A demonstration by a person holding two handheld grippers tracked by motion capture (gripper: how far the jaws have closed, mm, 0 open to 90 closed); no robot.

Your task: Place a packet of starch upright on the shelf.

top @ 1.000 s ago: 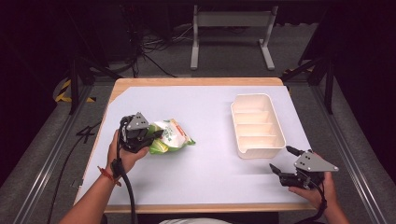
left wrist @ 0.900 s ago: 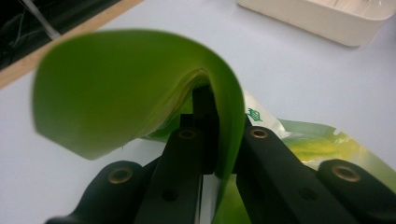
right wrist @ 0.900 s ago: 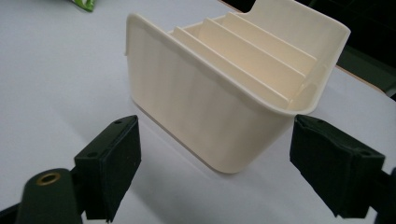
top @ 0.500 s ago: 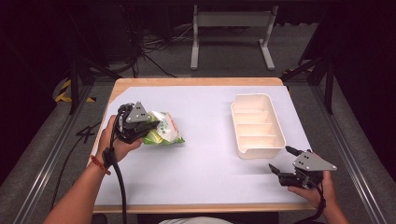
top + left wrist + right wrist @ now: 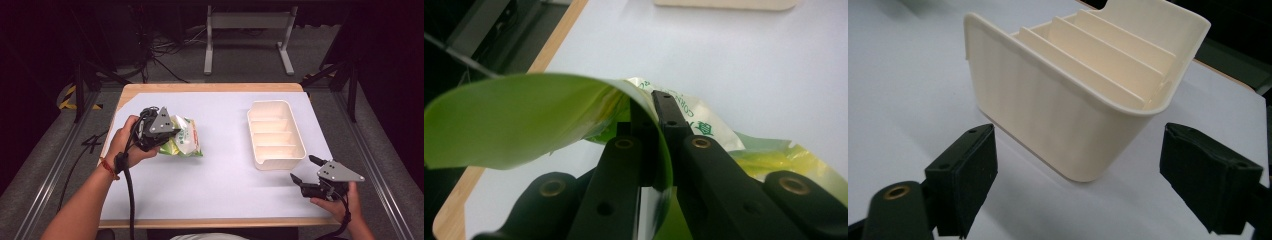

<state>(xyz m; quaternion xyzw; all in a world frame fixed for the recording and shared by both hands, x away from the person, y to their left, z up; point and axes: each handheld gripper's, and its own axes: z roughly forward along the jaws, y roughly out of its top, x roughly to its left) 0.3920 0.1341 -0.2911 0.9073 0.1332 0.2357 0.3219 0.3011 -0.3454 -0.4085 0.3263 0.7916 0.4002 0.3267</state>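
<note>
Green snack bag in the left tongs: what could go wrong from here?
1. The left tongs pinch only a folded edge of the green snack bag; the thin film could slip out.
2. The bag looks wider than the narrow slots of the cream divided tray, so it may catch on a divider.
3. The open right tongs sit close to the tray and could nudge it.

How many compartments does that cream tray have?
4. The tray is split by three dividers into four slots in a row, running from its near end by the right gripper to its far end. All four look empty.
</note>
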